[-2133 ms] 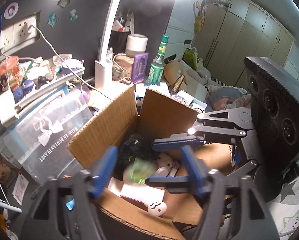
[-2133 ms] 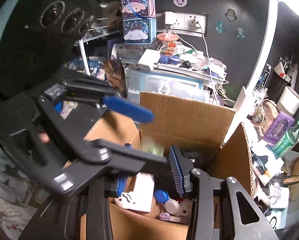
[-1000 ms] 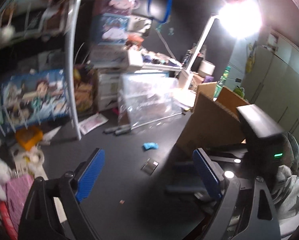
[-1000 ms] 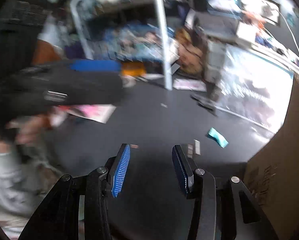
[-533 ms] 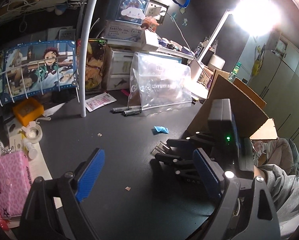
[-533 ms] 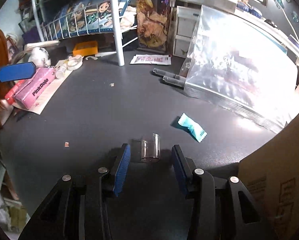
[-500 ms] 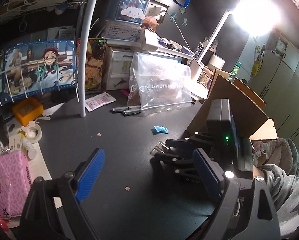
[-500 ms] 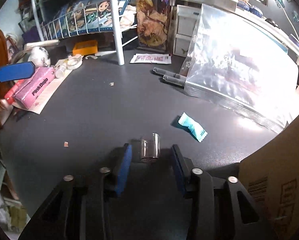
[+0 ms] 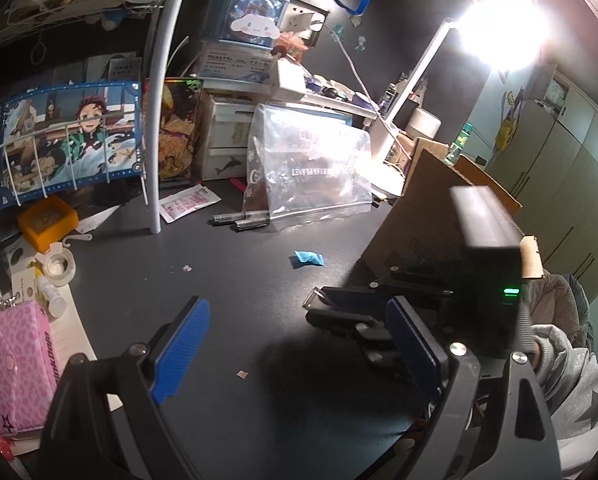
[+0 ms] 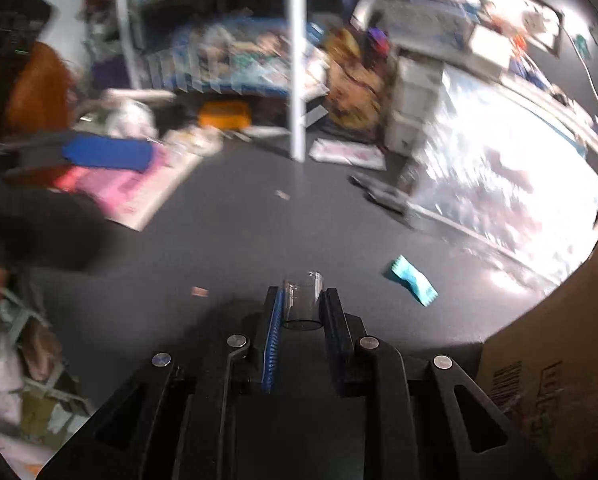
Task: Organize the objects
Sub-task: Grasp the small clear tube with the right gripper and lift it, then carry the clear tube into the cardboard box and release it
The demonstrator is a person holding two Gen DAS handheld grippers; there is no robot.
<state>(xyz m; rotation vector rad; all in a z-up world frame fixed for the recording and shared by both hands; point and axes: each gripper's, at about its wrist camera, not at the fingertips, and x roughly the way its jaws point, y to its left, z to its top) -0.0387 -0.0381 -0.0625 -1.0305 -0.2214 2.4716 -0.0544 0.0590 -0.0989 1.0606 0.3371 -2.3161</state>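
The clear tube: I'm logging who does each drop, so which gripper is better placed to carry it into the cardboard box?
Right. The right gripper is already shut on the clear tube, and the cardboard box stands just to its right. The left gripper is open and holds nothing.

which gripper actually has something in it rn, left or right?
The right gripper: its jaws are closed on the small clear plastic cup. The left gripper is wide open over the dark desk, holding nothing.

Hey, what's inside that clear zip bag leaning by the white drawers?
The clear zip bag shows brownish contents low inside, too glared to identify. Two grey pens lie at its base; whatever is behind is hidden.
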